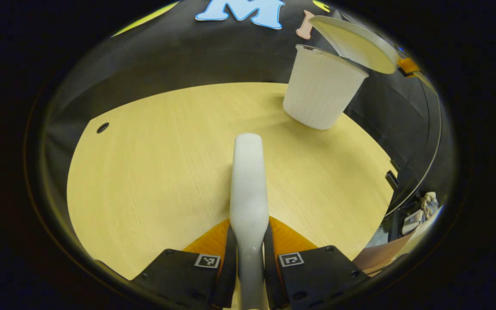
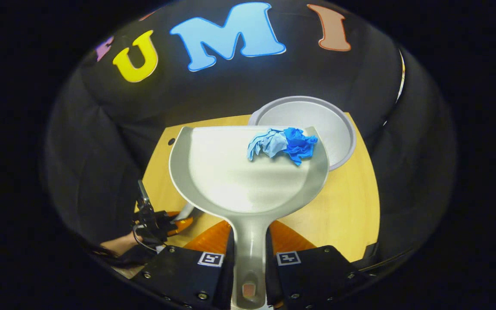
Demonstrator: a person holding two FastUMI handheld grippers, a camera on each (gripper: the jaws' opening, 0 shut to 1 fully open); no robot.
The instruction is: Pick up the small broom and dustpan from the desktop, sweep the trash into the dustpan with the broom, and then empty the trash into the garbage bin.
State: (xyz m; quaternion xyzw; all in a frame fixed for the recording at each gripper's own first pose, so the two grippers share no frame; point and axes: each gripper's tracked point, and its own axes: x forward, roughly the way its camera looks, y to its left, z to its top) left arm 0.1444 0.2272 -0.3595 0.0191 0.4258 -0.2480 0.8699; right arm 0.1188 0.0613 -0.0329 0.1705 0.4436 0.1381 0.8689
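I am working in a staged recording booth, not a lived-in room. Black cloth [image 2: 101,142] hangs as a wall across the top and sides of both views, closing in a bare light wooden desktop [image 1: 153,172] with a cable hole [image 1: 102,127] at its upper left in the left gripper view. A white ribbed garbage bin [image 1: 321,92] with a swing lid stands at the upper right there. At the lower right edge, past the cloth, a bit of cluttered floor [image 1: 420,215] shows.
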